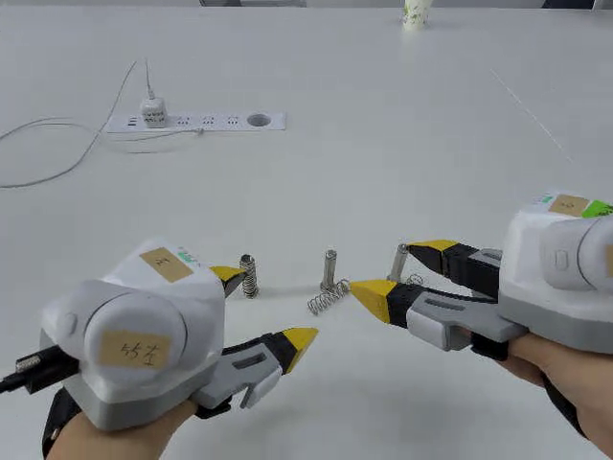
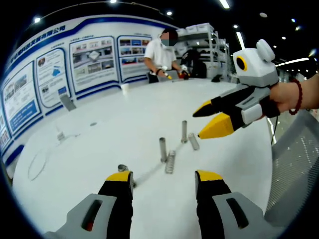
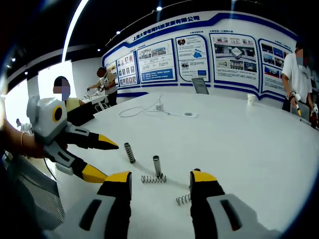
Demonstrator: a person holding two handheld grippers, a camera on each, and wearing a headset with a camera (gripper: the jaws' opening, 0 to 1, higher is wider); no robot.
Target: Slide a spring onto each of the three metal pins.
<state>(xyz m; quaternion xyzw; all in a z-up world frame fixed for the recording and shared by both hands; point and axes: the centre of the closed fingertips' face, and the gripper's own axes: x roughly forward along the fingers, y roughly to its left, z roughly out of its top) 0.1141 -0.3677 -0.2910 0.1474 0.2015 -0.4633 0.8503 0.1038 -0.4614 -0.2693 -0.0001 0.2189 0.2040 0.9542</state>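
Head view: left claw (image 1: 265, 307) is open and empty, low over the table (image 1: 383, 144). Right claw (image 1: 400, 271) is open and empty too, jaws either side of the right pin (image 1: 399, 261); I can't tell if they touch it. Three pins stand upright in a row. Left pin (image 1: 249, 276) carries the fitted spring (image 1: 250, 283). Middle pin (image 1: 329, 269) is bare, with a loose spring (image 1: 326, 300) lying just beside its base. A second loose spring (image 1: 414, 281) lies near the right pin, partly hidden by my jaw.

Left gripper view: jaws apart, nothing between them. Left pin sits just off my left jaw tip. Middle pin and loose spring are ahead, with the right claw hanging above the far end of the row.

Right gripper view: jaws spread, nothing held. Second loose spring lies flat just ahead, between the tips. Middle pin and its loose spring are beyond, and the left claw comes in from the left, open.

My read: one of three done, and the step in hand is picking up a spring. Next I should close lightly on the coil's side with the bore left clear, stand it up, line it over a bare pin's top and let it drop. Too much squeeze and it may crush or ping off.
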